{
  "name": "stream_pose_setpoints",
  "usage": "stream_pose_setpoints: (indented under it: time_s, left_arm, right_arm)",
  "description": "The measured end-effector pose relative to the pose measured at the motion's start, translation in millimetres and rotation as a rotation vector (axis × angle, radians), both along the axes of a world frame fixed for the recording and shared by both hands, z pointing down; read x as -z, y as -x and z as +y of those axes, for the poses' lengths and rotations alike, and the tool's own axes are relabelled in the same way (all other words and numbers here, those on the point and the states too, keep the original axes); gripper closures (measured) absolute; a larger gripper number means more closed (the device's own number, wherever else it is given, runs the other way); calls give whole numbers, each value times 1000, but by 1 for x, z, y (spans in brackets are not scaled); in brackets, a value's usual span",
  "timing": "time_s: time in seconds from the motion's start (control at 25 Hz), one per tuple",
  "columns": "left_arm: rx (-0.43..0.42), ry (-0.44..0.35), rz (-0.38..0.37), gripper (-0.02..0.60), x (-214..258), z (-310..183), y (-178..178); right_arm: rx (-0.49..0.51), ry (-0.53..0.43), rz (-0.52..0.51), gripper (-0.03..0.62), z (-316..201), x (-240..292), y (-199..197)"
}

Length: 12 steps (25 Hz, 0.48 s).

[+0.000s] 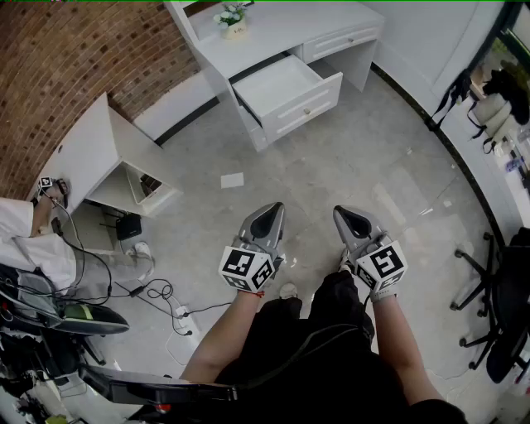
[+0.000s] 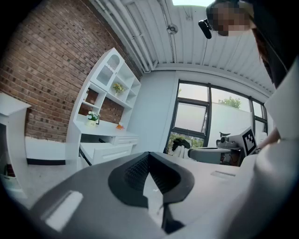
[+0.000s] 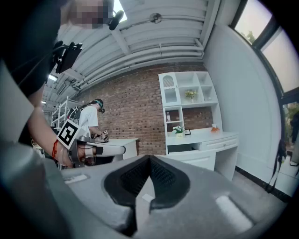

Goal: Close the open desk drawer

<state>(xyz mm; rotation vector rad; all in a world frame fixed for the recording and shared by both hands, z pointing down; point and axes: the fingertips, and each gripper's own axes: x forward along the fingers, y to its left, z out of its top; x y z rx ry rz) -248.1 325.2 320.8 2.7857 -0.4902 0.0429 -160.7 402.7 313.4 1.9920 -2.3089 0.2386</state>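
Note:
The white desk [image 1: 273, 37] stands at the far side of the room. Its left drawer [image 1: 290, 89] is pulled well out and looks empty. The same drawer shows small in the left gripper view [image 2: 105, 150] and in the right gripper view [image 3: 194, 159]. My left gripper [image 1: 272, 211] and right gripper [image 1: 346, 215] are held side by side over the floor, well short of the desk and pointing toward it. Both are shut with nothing between the jaws, as the left gripper [image 2: 149, 154] and the right gripper [image 3: 149, 158] show in their own views.
A small flower pot [image 1: 234, 21] sits on the desk top. A sheet of paper [image 1: 233, 180] lies on the floor between me and the drawer. At left are a second white table [image 1: 87, 153], a person in white [image 1: 33, 244] and floor cables [image 1: 157, 294]. Office chairs [image 1: 497, 290] stand at right.

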Motion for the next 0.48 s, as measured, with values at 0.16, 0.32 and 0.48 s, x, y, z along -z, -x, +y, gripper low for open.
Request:
stream_pose_setpoints:
  time_s: [0.16, 0.32, 0.48]
  left_arm:
    - [42, 17, -9, 583, 0, -16, -31]
    - [85, 24, -29, 583, -6, -21, -63]
    - [120, 33, -41, 583, -9, -24, -90]
  right_arm:
    - [33, 25, 3, 592, -15, 0, -30]
    - [69, 28, 2, 592, -24, -3, -66]
    - [103, 32, -5, 592, -30, -3, -96]
